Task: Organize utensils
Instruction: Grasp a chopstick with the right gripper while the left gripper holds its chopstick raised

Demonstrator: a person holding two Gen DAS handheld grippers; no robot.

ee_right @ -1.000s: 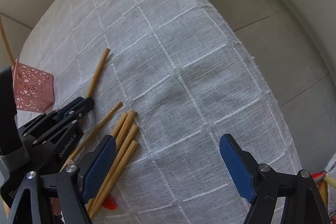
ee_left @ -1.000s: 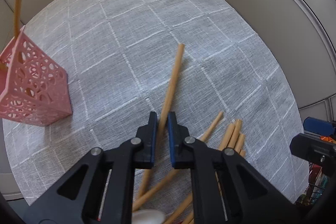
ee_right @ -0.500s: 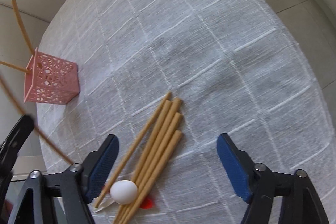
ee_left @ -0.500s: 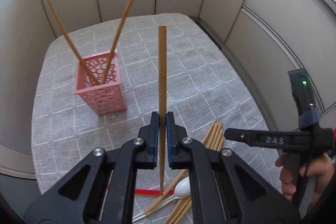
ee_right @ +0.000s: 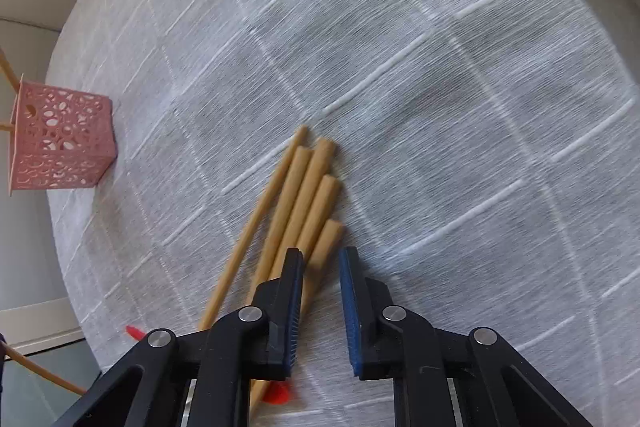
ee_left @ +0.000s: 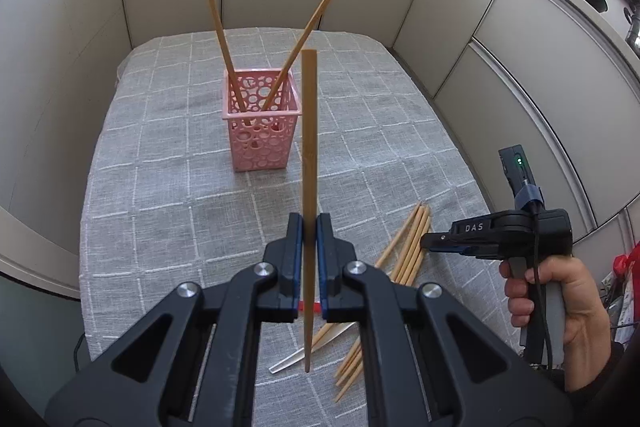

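Fingers (ee_left: 293, 243) pinch chopstick (ee_left: 309, 155) upright before pink basket (ee_left: 260, 131).

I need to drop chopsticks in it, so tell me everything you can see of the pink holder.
The pink holder is a square, open-topped basket, apparently plastic, its walls pierced with round holes. It stands upright on the grey checked tablecloth, toward the far end. Two wooden chopsticks lean inside it, splayed apart. Neither pair of tongs touches it.

Bright even daylight; soft shadows; heavy fisheye bending at edges; right wrist view motion-blurred.
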